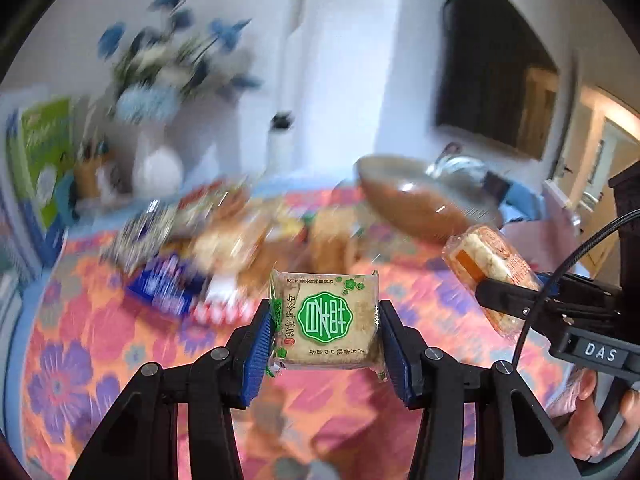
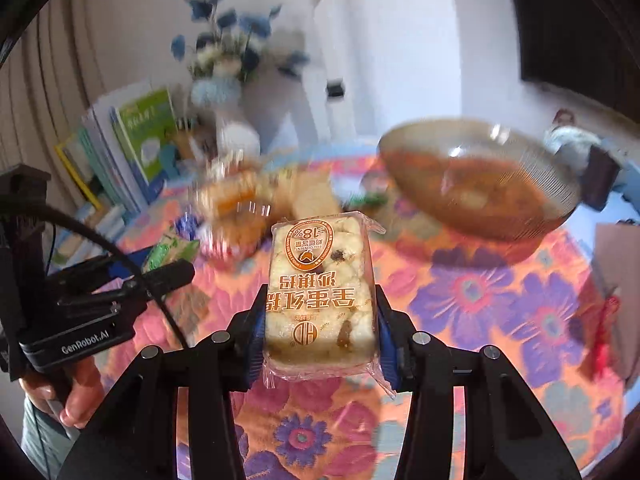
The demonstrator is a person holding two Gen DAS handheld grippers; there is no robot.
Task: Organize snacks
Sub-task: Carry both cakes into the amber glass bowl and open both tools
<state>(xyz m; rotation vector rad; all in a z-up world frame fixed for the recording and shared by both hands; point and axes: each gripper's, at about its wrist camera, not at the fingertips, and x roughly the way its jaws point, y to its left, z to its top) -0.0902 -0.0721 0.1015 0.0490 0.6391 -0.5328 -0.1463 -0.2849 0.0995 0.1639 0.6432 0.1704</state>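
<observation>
Left to right, starting with the left gripper (image 1: pixel 323 334): its 2 blue pads are clamped on the sides of a green-label cracker pack (image 1: pixel 325 322), which sits square between the fingers, up off the flowered tablecloth (image 1: pixel 80 340); my guess is it's super light, puffy wrapper, brittle stuff inside, so a side pinch like this is fine but squeezing harder would probably crush it; the film looks slick, so holding across the body beats grabbing a crimped end.

Ahead of that gripper and a bit left there's a blurry heap of snacks (image 1: pixel 224 236) still on the cloth; too smeared to tell what's what.

Then the right gripper (image 2: pixel 320 336): it's closed on a clear-wrapped rice-puff bar (image 2: pixel 320 300), pads on the 2 long sides near the tool end, the far end sticking out forward; looks chunkier and stiffer than the cracker, still light I'd say, crumbly at the corners; gripping nearer the middle would stop it drooping.

Forward and right of that one sits the brown glass bowl (image 2: pixel 480 184), near, not touching; I'd guess that's where both go.
</observation>
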